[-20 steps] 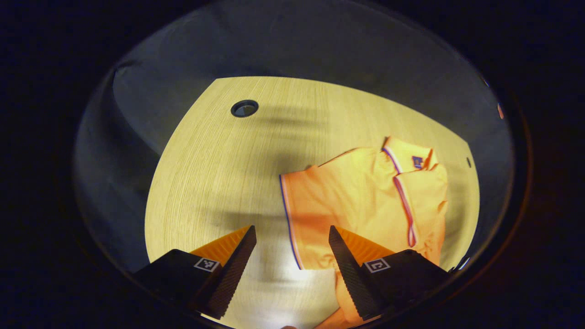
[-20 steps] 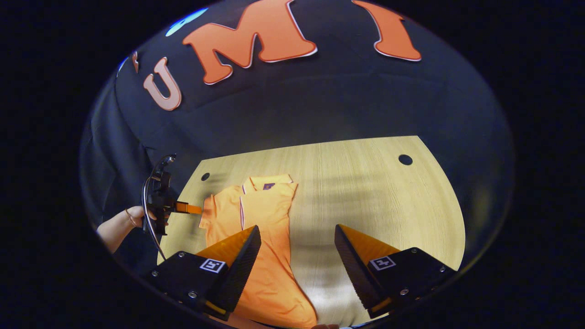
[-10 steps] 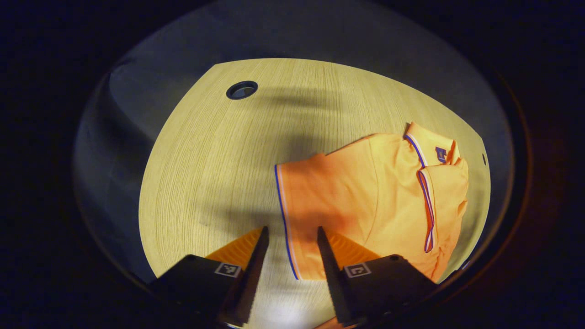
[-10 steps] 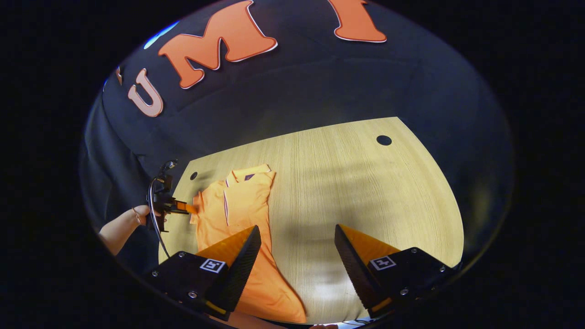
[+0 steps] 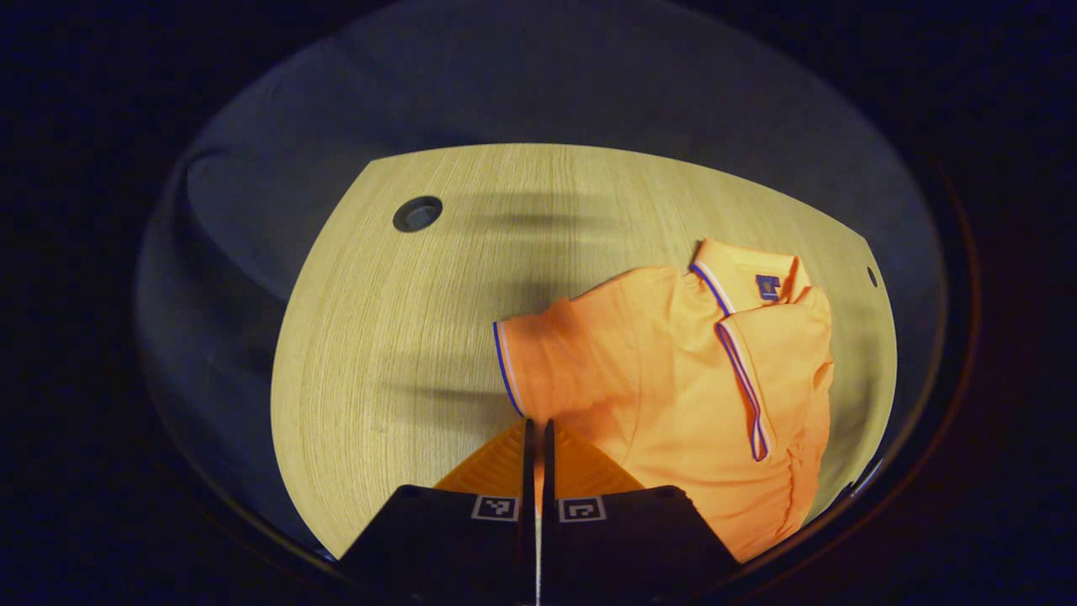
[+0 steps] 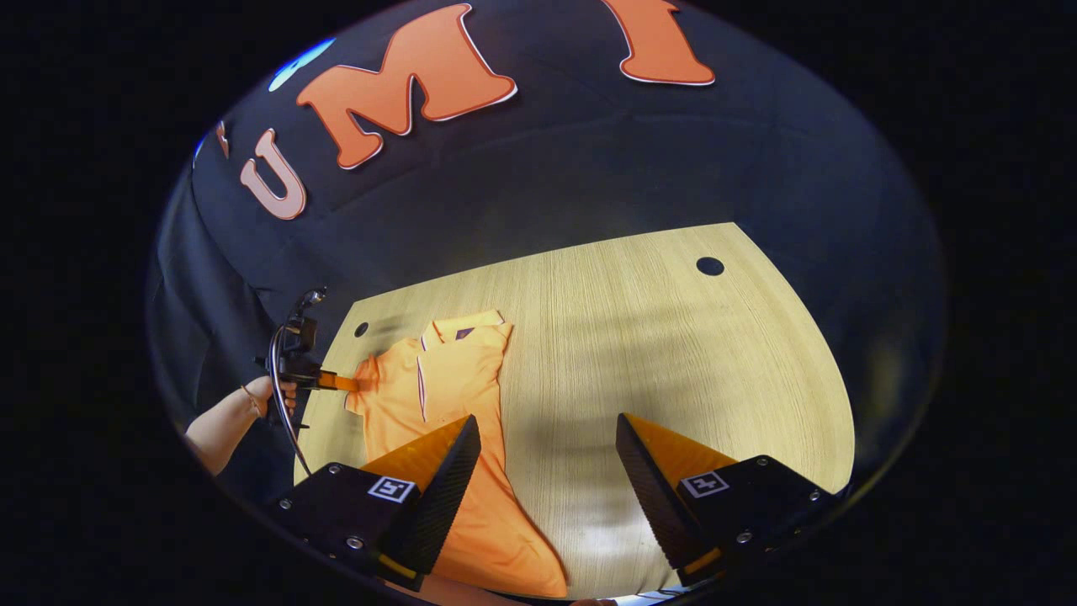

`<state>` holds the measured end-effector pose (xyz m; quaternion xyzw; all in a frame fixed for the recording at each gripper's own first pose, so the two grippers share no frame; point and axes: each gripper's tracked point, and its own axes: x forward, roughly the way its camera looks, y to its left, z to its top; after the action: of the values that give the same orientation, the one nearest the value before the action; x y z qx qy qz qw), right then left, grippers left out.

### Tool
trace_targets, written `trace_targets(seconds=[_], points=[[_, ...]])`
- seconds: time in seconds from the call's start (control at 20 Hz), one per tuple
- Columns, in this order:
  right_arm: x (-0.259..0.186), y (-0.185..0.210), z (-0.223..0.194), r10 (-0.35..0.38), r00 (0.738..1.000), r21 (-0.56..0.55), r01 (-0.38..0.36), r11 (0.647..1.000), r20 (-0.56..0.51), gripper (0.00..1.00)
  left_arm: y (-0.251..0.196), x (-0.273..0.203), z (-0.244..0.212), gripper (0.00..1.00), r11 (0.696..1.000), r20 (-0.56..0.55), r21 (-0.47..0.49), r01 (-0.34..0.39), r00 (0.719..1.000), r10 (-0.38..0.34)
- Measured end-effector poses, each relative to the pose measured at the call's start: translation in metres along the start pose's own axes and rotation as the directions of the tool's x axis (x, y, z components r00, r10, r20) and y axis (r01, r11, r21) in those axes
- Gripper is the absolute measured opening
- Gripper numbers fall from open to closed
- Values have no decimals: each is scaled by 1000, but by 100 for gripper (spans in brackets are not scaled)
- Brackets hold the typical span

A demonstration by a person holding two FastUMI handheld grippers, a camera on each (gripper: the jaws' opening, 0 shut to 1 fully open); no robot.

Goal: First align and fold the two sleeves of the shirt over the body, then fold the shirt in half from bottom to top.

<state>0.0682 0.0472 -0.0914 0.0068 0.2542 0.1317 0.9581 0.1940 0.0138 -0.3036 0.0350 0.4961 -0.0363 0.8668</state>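
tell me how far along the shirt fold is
Done: one sleeve already lies folded over the body of the orange shirt. In hand: the left claw is shut at the other sleeve's striped cuff, apparently pinching it. The right claw is open. Left: fold that sleeve, then bottom to top.

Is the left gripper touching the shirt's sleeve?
Touching: in the right gripper view, the left gripper meets the sleeve edge with no gap.

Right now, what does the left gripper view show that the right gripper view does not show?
Left gripper view: the left tongs from behind, shut on the sleeve at its striped cuff. Right gripper view: the hand holding that gripper, and the open right tongs over the table. Both: the orange shirt, with one sleeve already folded over its body.
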Motion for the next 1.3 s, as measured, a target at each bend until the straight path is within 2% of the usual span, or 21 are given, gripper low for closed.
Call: trace_targets(seconds=[0.25, 0.5, 0.75, 1.0, 1.25, 1.3], points=[[-10, 9, 14, -11, 998, -53, 14, 999, 67, 99, -45, -47, 23, 2, 996, 62, 57, 65, 996, -68], [-22, 16, 30, -20, 988, -59, 30, 998, 155, 99, -113, -65, 33, 2, 981, 79, 131, 141, 985, -152], [-33, 17, 44, -29, 975, -83, 49, 995, 220, 99, -170, -62, 32, 2, 965, 48, 180, 192, 978, -204], [-34, 26, 39, -24, 976, -123, 52, 991, 217, 99, -218, -47, 26, 2, 951, 11, 212, 223, 973, -230], [-30, 23, 31, -24, 981, -113, 46, 993, 192, 99, -239, -28, 15, 3, 954, -30, 199, 222, 975, -221], [-28, 22, 29, -26, 982, -109, 47, 993, 186, 99, -242, -26, 14, 7, 956, -36, 197, 219, 976, -216]])
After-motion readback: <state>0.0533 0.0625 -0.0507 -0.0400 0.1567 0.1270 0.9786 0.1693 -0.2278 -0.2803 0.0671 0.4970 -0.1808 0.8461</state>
